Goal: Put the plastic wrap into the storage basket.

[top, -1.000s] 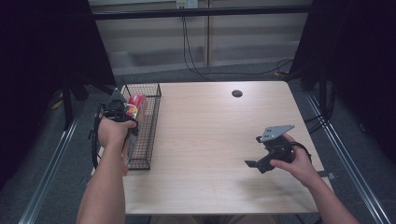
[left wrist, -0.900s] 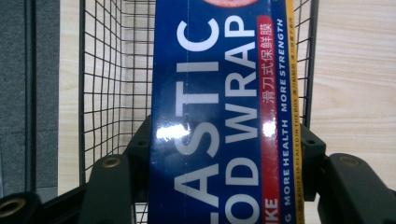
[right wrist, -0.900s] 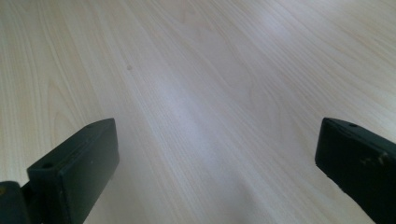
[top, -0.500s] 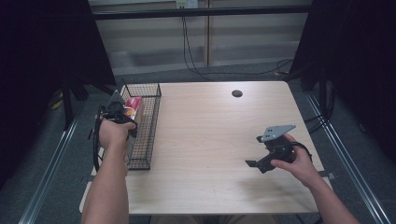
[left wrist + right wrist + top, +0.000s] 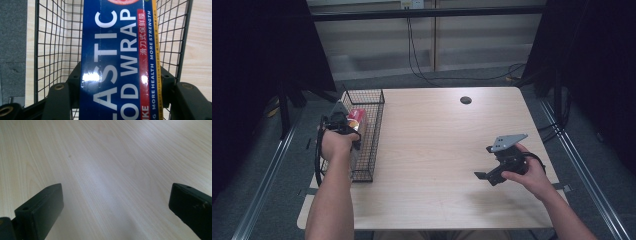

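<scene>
A blue box of plastic food wrap [image 5: 117,50] with white lettering stands between the jaws of my left gripper [image 5: 120,85], which is shut on its two long sides. Behind it are the walls of a black wire basket [image 5: 55,37]. In the high view my left gripper [image 5: 343,121] holds the box [image 5: 356,118] inside the basket [image 5: 368,150] at the table's left edge. My right gripper [image 5: 487,164] hovers low over the right part of the table, jaws wide apart. Bare wood lies between the jaws of my right gripper [image 5: 116,202].
The light wooden table [image 5: 437,145] has a round black cable hole [image 5: 465,100] near its far edge. Cables hang down the wall behind. Metal rails run along the floor on both sides of the table.
My left gripper and the box have shifted slightly toward the near side and lower in the basket. My right gripper has barely moved.
</scene>
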Demonstrator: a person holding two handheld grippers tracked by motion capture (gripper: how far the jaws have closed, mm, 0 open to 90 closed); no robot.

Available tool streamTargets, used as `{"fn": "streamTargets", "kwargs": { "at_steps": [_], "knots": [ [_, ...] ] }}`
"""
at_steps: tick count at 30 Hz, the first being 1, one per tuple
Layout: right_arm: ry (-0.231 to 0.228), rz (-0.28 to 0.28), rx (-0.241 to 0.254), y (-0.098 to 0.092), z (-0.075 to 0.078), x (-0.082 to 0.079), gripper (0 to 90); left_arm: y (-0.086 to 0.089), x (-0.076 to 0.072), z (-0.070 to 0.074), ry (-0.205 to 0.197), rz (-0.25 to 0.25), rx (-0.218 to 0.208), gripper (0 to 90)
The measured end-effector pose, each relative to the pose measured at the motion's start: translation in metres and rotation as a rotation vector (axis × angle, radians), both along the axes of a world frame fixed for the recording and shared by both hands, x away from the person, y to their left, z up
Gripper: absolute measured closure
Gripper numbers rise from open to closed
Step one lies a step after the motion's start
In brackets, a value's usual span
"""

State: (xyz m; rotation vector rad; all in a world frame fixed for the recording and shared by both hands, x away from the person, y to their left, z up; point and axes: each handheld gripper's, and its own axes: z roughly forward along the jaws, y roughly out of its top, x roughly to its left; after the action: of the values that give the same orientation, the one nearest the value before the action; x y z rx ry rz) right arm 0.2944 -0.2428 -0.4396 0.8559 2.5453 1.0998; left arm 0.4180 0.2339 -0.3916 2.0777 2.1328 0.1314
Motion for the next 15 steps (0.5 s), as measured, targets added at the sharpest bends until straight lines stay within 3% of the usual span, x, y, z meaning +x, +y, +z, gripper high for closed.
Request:
{"fn": "streamTargets", "kwargs": {
  "at_steps": [15],
  "knots": [
    [0.002, 0.005, 0.005, -0.0004, -0.0017, 0.0001, 0.0, 0.0019, 0.0004, -0.0102, 0.017, 0.027, 0.030, 41.3]
  ]
}}
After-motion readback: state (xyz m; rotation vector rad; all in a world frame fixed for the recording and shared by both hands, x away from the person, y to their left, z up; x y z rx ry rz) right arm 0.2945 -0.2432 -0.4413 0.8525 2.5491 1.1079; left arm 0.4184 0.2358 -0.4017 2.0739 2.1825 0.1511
